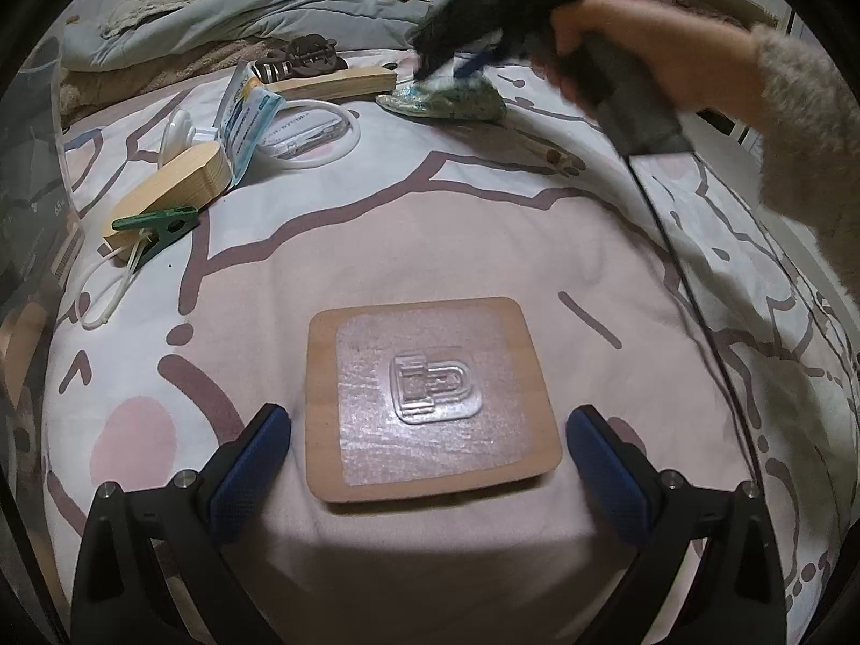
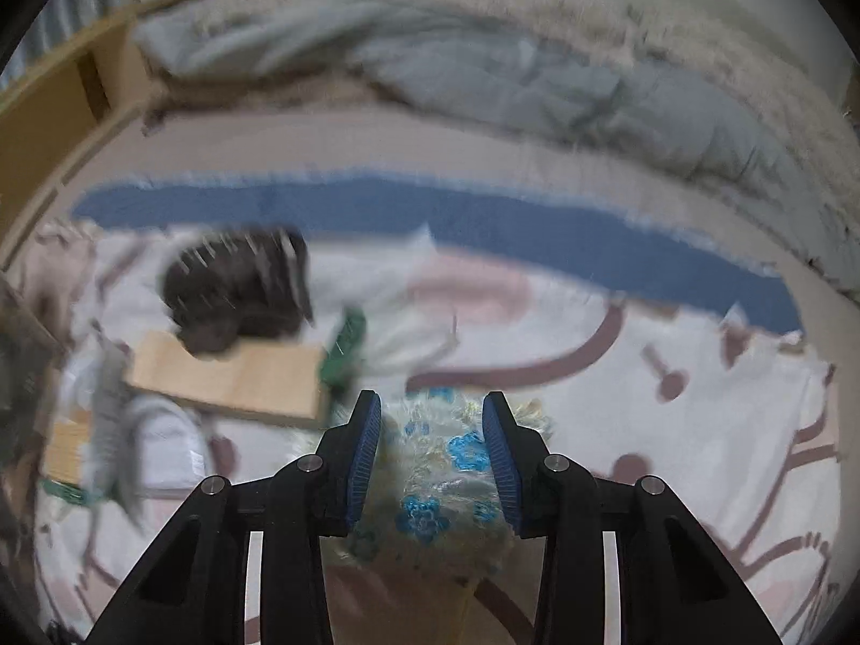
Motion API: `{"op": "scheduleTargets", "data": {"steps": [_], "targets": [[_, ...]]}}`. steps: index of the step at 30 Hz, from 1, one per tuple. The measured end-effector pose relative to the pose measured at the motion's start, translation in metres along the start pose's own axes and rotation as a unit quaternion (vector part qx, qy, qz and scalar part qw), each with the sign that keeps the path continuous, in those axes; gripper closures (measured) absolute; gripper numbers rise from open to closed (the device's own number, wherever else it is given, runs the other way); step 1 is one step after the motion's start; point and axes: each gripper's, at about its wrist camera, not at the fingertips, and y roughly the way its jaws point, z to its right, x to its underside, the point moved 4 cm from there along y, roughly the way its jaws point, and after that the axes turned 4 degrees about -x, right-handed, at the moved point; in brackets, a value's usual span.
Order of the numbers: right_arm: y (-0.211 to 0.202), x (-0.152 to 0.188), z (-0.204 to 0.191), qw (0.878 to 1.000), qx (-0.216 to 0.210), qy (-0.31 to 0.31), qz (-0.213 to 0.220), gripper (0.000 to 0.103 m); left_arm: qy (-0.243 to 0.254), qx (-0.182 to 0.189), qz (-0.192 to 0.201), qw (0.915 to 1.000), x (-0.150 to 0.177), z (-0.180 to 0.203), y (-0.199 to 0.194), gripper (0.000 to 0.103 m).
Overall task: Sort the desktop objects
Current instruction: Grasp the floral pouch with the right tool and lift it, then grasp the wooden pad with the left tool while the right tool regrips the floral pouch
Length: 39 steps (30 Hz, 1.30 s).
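At the bedspread's (image 1: 376, 247) left edge lie a green clip (image 1: 156, 223), wooden blocks and packets. Mid-bed, the left gripper (image 1: 428, 430) stands open astride a tan square pad (image 1: 430, 403). At the far edge the right gripper (image 2: 431, 449) clamps a flowered pouch (image 2: 441, 489).

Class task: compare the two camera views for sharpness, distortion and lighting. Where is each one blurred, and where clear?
Left wrist view: sharp on the square adhesive hook pad and the left gripper; only the right gripper and the hand holding it smear. Right wrist view: background streaked by motion blur, while the floral pouch between its fingers stays clear. Both: fisheye bending, dark corners, dim light.
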Motion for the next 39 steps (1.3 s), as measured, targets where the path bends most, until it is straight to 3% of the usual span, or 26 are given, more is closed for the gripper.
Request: {"op": "scheduleTargets", "data": {"steps": [2, 4, 8, 14, 21, 25, 29, 32, 39], "targets": [[0.021, 0.019, -0.005, 0.999, 0.004, -0.04, -0.035, 0.063, -0.002, 0.003, 0.0, 1.0, 0.0, -0.001, 0.0, 0.0], [0.016, 0.029, -0.005, 0.998, 0.003, -0.059, -0.013, 0.063, -0.004, 0.006, 0.0, 1.0, -0.001, -0.002, 0.0, 0.0], [0.005, 0.05, 0.001, 0.998, -0.026, -0.056, -0.018, 0.063, -0.004, 0.006, 0.0, 1.0, -0.001, -0.002, -0.001, 0.0], [-0.012, 0.081, -0.002, 0.997, -0.015, -0.077, -0.023, 0.063, -0.007, 0.009, -0.003, 0.9999, -0.002, -0.003, -0.001, 0.001], [-0.023, 0.102, -0.001, 0.996, -0.017, -0.08, -0.045, 0.063, -0.02, 0.011, -0.003, 0.9997, -0.008, -0.009, -0.003, 0.006], [-0.036, 0.114, 0.011, 0.996, -0.055, -0.037, -0.052, 0.063, -0.026, 0.016, 0.0, 0.9995, -0.009, -0.011, -0.005, 0.008], [-0.063, 0.109, 0.015, 0.991, -0.13, -0.004, -0.034, 0.063, -0.022, 0.014, 0.004, 0.9996, -0.006, -0.01, -0.007, 0.009], [-0.077, 0.089, 0.025, 0.995, -0.1, -0.02, 0.005, 0.063, -0.017, 0.018, 0.005, 0.9997, -0.005, -0.01, -0.01, 0.013], [-0.042, 0.026, 0.085, 0.994, -0.034, 0.091, 0.04, 0.063, -0.007, 0.026, 0.008, 0.9996, -0.004, -0.013, -0.015, 0.026]]}}
